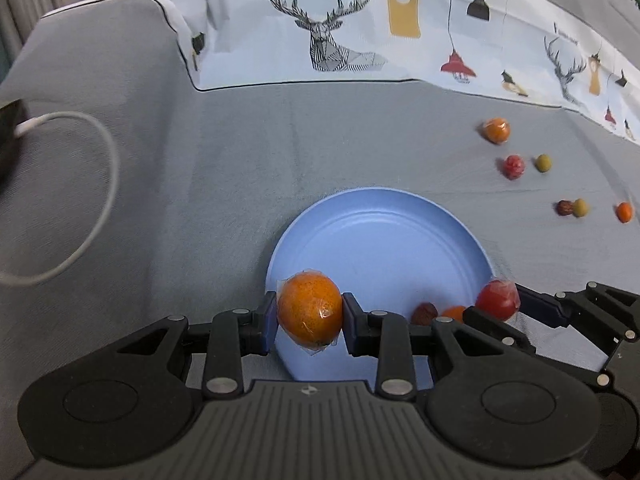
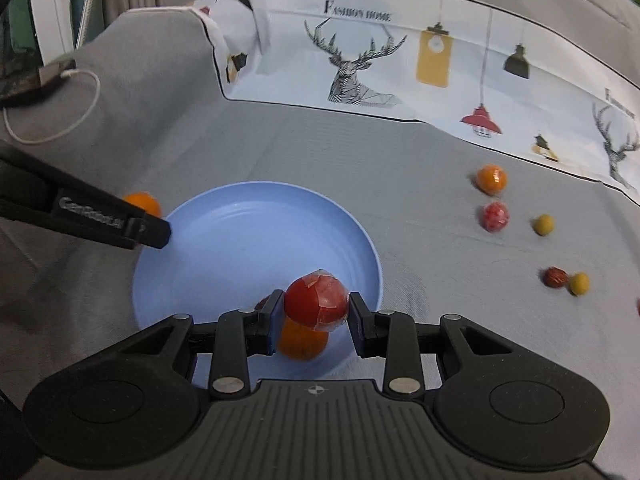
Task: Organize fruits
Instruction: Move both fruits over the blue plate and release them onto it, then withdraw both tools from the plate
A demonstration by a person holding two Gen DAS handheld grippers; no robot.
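A: What fills most of the frame?

B: A grey cloth-covered surface (image 1: 248, 152), with a white printed cloth (image 1: 360, 28) of deer heads and hanging lamps along the top. A white cable (image 1: 108, 184) loops at the left edge of the left wrist view.

A: And next in size?

B: A round light-blue plate (image 2: 224, 248) with a raised rim, at lower centre of both views.

A: What are the tongs doing?

B: The left tongs (image 1: 310, 316) are clenched on a wrapped orange (image 1: 310, 312), round, pitted, in clear film, held over the plate's near-left rim. The right tongs (image 2: 316, 308) grasp a wrapped red fruit (image 2: 316, 300), smooth and glossy under crinkled film, above the near part of the plate.

A: Anything in the plate?

B: In the right wrist view, 1 orange fruit (image 2: 302, 344) lies directly beneath the red one; a dark red piece (image 1: 425, 313) shows beside it in the left wrist view.

A: The loose fruit?

B: All at the right of the frame on the grey cloth: 1 wrapped orange one (image 2: 491, 178) highest, below it 1 red wrapped one (image 2: 495, 217) near a small yellow-green one (image 2: 543, 225). Lower, 1 dark red-brown piece (image 2: 555, 277) touches another yellow-green one (image 2: 579, 283). A tiny orange fruit (image 1: 624, 212) sits furthest right in the left wrist view.
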